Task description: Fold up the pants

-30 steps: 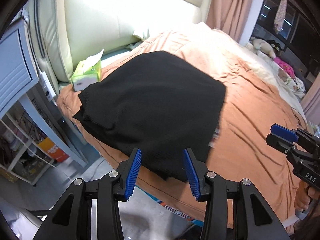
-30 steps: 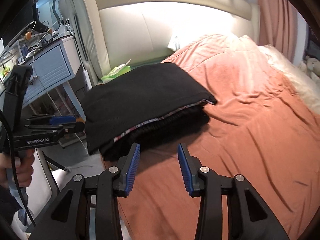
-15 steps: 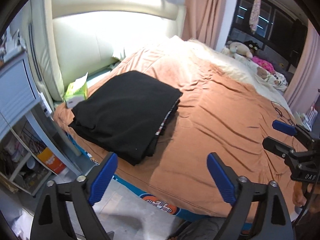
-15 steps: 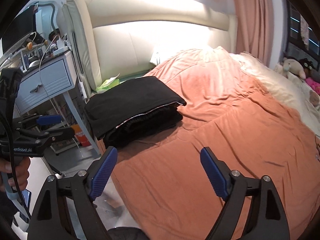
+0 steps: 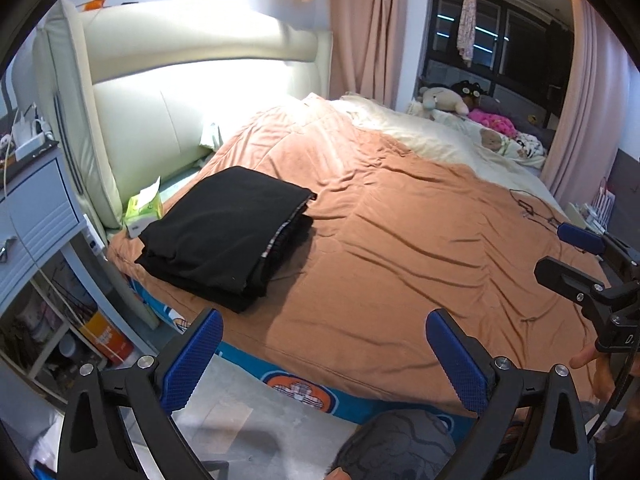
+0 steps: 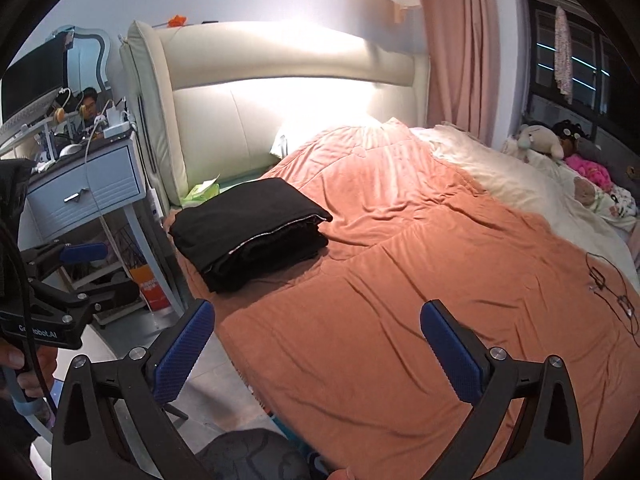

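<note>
**Q:** Where are the pants, and how many piles do you count?

**A:** I count one pile. The black pants (image 5: 224,236) lie folded into a thick rectangular stack on the orange blanket (image 5: 400,248), at the corner of the bed (image 5: 304,390) where its near edge meets the headboard end. A thin line of checked lining shows along the stack's open side. Just beyond it, at the foot of the cream headboard (image 5: 160,112), sits one green tissue pack (image 5: 145,209).

**Q:** And the fingers?

**A:** I have two grippers, both released. The left gripper (image 5: 320,356) has its jaws opening, spread wide with nothing between the blue fingers (image 5: 191,360); it hangs off the bed's near edge, well apart from the pants. The right gripper (image 6: 316,348) is opening too, also empty, over the blanket near that same edge.

**Q:** What does one view give you that the other doesn't?

**A:** My left wrist view shows the bed's blue patterned side panel below the blanket and the right gripper at the right margin, with fingers of the person's hand (image 5: 592,364) on its handle. My right wrist view shows the left gripper at the left margin, plus one blue nightstand (image 6: 86,188) with a cluttered top and a dark screen above it. Both show one pink curtain (image 6: 460,48), a dark window and soft toys (image 6: 538,140) on the far edge of the bed. I cannot count the toys reliably.
</note>
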Demonstrator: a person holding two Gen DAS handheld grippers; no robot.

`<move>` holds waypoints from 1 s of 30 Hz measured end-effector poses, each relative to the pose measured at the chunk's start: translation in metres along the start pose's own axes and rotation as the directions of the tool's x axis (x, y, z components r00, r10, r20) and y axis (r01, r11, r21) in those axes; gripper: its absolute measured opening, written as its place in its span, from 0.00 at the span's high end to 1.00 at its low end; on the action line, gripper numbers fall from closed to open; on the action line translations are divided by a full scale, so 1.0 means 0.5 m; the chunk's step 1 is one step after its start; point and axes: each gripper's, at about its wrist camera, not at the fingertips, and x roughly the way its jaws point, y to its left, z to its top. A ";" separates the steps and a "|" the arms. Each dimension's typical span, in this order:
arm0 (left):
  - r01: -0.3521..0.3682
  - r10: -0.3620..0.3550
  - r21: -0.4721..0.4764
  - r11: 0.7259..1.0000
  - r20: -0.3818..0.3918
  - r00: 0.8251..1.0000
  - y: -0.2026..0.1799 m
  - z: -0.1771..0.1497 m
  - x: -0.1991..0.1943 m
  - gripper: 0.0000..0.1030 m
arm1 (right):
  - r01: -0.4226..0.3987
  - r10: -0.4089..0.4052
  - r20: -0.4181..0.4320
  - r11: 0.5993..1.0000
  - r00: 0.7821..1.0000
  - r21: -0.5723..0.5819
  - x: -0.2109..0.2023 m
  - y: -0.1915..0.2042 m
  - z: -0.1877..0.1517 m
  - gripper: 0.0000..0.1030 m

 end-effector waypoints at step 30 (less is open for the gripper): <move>0.033 -0.045 0.077 0.996 0.162 0.986 -0.197 -0.156 -0.187 0.01 | 0.026 -0.034 0.080 0.995 0.996 0.100 -0.385 -0.087 -0.254 0.00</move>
